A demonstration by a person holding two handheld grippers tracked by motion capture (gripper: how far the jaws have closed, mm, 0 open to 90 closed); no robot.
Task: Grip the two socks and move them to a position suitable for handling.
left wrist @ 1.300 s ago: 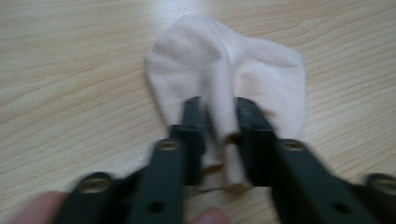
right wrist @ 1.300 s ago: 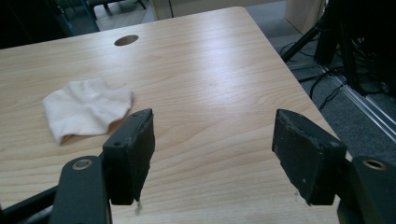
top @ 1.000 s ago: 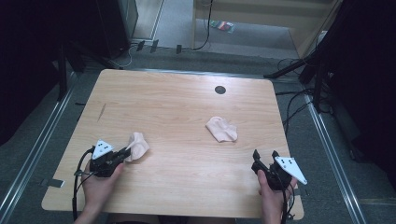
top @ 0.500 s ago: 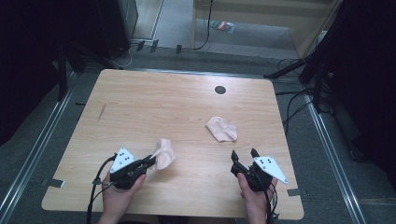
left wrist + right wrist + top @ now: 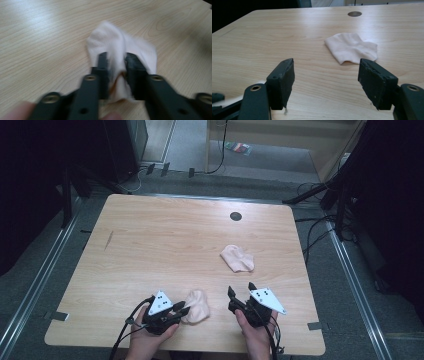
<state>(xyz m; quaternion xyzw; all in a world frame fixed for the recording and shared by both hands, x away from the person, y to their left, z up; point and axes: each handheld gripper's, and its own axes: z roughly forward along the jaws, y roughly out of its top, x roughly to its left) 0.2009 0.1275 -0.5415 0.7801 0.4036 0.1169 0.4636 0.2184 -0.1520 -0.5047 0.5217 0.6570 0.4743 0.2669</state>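
A pale pink sock (image 5: 196,306) lies crumpled near the front edge of the wooden table (image 5: 165,235). My left gripper (image 5: 184,308) lies at its left side. In the left gripper view, a fold of that sock (image 5: 115,42) stands between the jaws of the left gripper (image 5: 116,56). Those jaws have just been opening and sit apart, loose around the cloth. A second pale sock (image 5: 237,258) lies flat farther back on the right. My right gripper (image 5: 240,288) is open in front of it, a short way off. The right gripper view shows this sock (image 5: 352,47) ahead of the right gripper (image 5: 325,62), nothing between the jaws.
A round dark cable hole (image 5: 235,216) sits near the table's far edge. Cables and stand legs (image 5: 320,225) lie on the floor to the right. The table's left half and middle are bare wood.
Both hands slid toward the middle of the front edge. The left gripper dragged its sock to the right, and its jaws then parted. The right jaws stayed as wide as before.
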